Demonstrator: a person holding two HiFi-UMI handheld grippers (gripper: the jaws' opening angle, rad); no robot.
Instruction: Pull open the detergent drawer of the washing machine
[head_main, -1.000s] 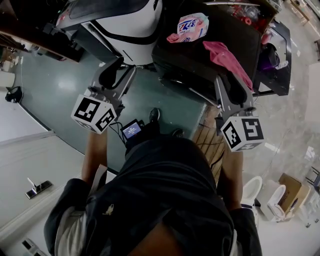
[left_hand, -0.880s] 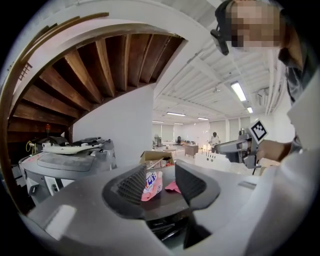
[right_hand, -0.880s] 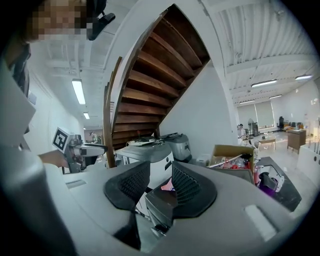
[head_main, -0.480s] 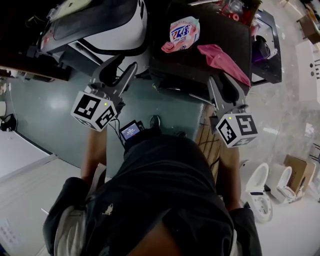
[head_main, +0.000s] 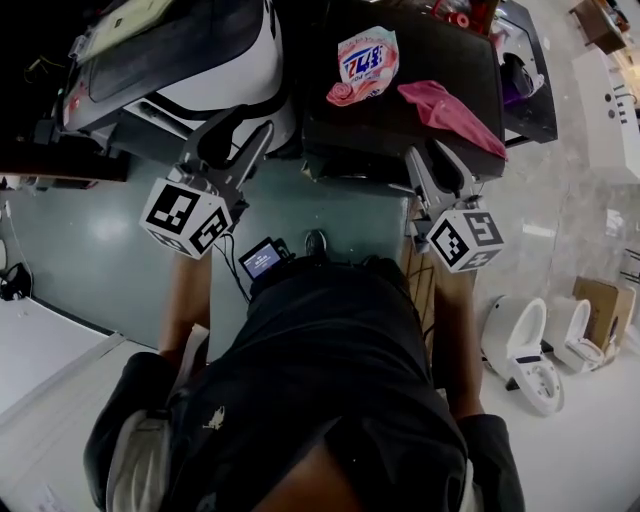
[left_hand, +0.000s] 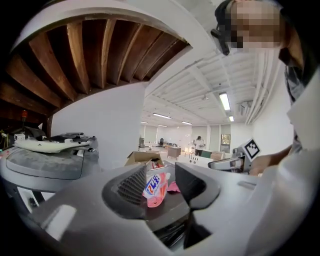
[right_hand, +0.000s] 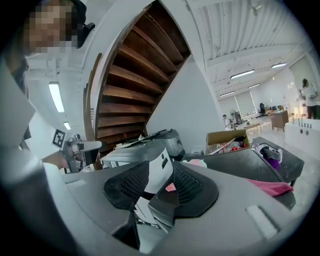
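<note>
The washing machine (head_main: 215, 55) is white with a dark top and stands at the upper left of the head view; its body also shows in the right gripper view (right_hand: 150, 160). I cannot make out its detergent drawer. My left gripper (head_main: 236, 135) hovers in front of the machine, open and empty (left_hand: 162, 182). My right gripper (head_main: 436, 160) is in front of a black table (head_main: 400, 130). Its jaws are opening with nothing between them (right_hand: 161, 182). On the table lie a pink detergent pouch (head_main: 362, 62) and a pink cloth (head_main: 450, 115).
A wooden staircase (right_hand: 135, 65) rises above the machine. White toilets (head_main: 530, 350) and a cardboard box (head_main: 600, 305) stand on the floor at the right. A small lit screen (head_main: 262, 260) hangs at the person's waist. Green floor (head_main: 100, 220) lies to the left.
Both grippers have moved forward toward the machine and the black table. The right gripper's jaws have parted slightly.
</note>
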